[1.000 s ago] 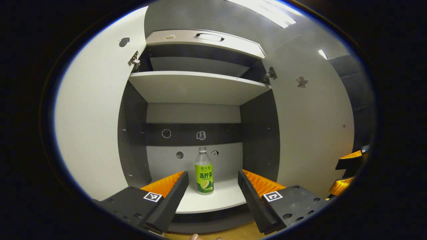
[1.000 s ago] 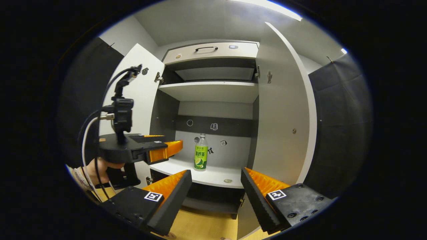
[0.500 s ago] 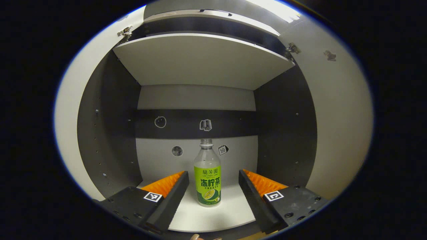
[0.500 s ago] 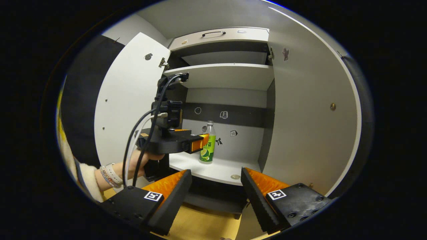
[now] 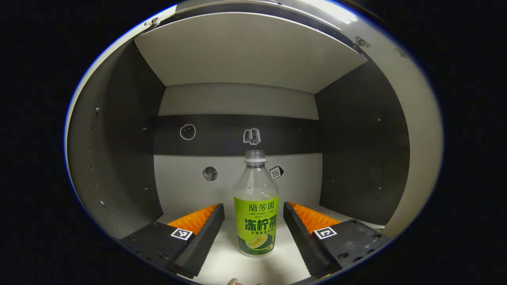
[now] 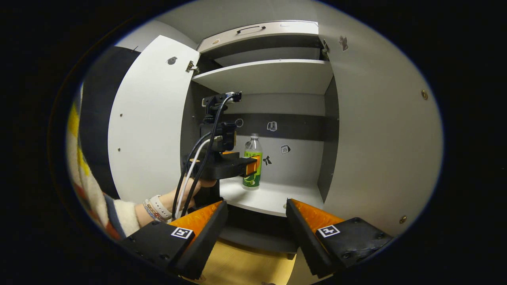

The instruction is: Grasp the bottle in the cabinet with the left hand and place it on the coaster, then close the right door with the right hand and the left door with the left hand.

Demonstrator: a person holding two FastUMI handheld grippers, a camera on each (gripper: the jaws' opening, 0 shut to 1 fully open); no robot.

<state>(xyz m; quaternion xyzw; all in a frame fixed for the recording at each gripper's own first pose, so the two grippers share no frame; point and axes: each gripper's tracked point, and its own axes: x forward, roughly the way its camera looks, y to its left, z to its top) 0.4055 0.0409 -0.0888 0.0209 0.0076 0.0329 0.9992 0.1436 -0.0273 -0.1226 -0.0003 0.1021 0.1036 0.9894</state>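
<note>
A clear bottle [image 5: 256, 209] with a green label stands upright on the white lower shelf [image 5: 223, 261] of the open cabinet. My left gripper [image 5: 253, 206] is open and inside the cabinet, one finger on each side of the bottle, with gaps between the fingers and the label. In the right gripper view the bottle [image 6: 253, 148] shows behind the left gripper [image 6: 250, 166], which a hand [image 6: 190, 190] holds at the shelf [image 6: 273, 196]. My right gripper [image 6: 256, 205] is open and empty, in front of and below the shelf.
Both doors stand open: the left door [image 6: 146, 118] and the right door [image 6: 380, 130]. An upper shelf [image 6: 265, 75] and a drawer front [image 6: 257, 31] lie above. A small round disc [image 6: 284, 206] sits at the shelf's front edge. Wooden floor [image 6: 237, 269] is below.
My left gripper has moved forward into the cabinet until its fingers flank the bottle. The right gripper has shifted closer and toward the right door.
</note>
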